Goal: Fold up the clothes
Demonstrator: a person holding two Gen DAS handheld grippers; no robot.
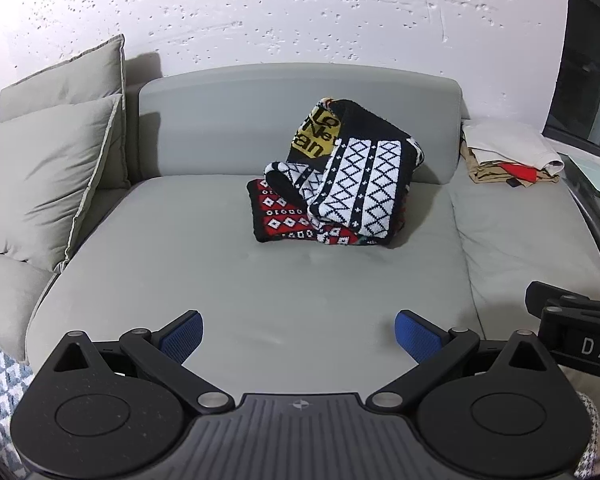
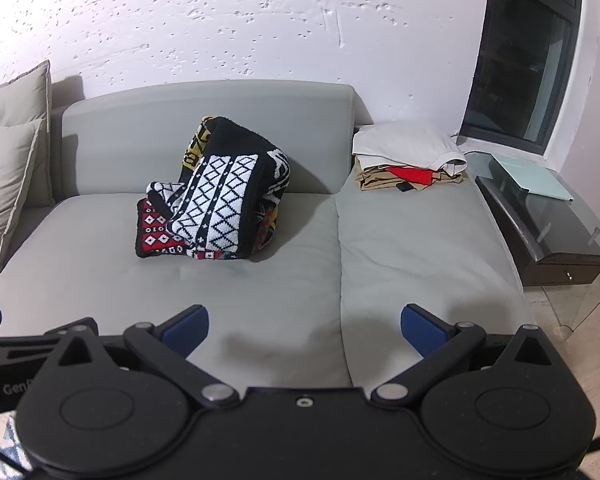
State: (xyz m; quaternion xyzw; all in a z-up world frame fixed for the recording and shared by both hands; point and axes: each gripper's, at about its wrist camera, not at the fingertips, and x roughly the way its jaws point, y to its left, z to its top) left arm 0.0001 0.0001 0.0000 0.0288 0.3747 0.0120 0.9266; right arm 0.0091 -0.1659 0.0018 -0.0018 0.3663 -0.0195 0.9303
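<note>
Knitwear sits bunched against the sofa backrest, well apart from both grippers, left and right, which hang spread wide and empty over the seat, likely poised to reach in, beside a stack apparently already folded.

grey sofa, patterned knit heap (crumpled), folded pile, cushions

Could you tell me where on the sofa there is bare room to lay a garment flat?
Bare seat lies between the patterned knit pile and both open grippers, stretching left to the cushions. The right seat cushion is bare up front; its back corner holds the folded stack.
</note>
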